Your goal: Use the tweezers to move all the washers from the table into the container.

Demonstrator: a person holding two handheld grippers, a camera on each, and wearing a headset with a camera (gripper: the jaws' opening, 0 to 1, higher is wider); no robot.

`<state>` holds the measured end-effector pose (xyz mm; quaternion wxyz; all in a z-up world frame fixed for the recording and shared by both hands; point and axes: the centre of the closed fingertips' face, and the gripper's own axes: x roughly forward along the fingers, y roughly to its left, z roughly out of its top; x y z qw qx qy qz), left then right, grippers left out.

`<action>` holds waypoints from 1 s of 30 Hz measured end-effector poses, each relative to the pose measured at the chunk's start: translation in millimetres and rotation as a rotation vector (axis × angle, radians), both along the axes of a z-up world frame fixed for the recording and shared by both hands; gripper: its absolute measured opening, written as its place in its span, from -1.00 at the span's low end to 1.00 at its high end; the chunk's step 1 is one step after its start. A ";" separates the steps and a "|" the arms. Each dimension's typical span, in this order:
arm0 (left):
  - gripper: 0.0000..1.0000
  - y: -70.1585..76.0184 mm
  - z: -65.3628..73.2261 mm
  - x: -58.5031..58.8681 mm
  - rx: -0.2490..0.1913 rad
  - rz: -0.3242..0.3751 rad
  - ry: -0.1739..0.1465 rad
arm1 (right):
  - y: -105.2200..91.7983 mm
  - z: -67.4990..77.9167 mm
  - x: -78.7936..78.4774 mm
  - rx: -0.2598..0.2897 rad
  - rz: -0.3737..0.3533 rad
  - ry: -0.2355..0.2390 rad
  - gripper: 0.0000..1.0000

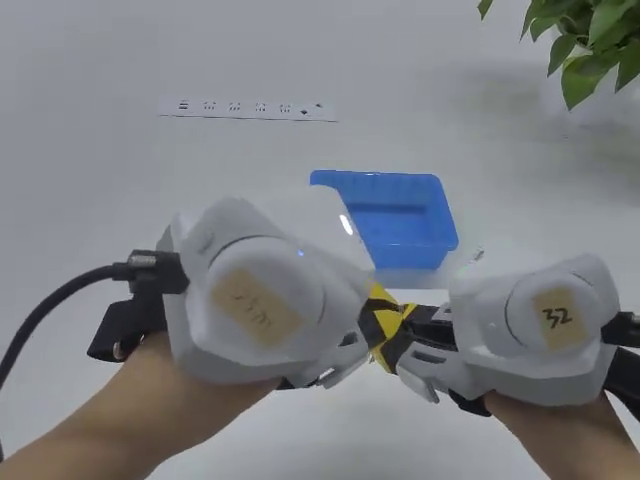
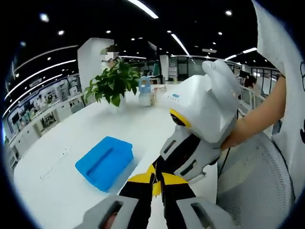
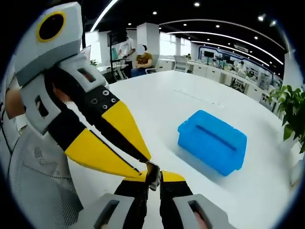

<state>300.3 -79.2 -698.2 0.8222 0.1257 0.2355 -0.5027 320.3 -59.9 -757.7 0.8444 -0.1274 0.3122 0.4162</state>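
Bright, even, slightly washed out.
Lit from ceiling strips (image 2: 143, 7) overhead; threw a soft shadow under the blue container (image 3: 214, 140) (faint on the white table (image 3: 157, 105)); curved toward edges in both gripper views.

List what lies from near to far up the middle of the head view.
White-housed left gripper and right gripper, tips meeting, nearest → blue rectangular plastic container → long white power strip, farthest.
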 end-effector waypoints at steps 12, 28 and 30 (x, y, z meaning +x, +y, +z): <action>0.12 83.0 -81.1 6.7 0.170 0.306 0.113 | 5.9 -4.7 39.4 0.067 -0.086 0.027 -0.92; 0.38 91.4 -93.0 0.6 0.149 0.356 0.165 | 12.6 -20.2 48.0 0.045 -0.118 0.058 -0.92; 0.37 92.4 -93.0 0.2 0.152 0.355 0.162 | 13.4 -20.1 48.6 0.047 -0.119 0.060 -0.92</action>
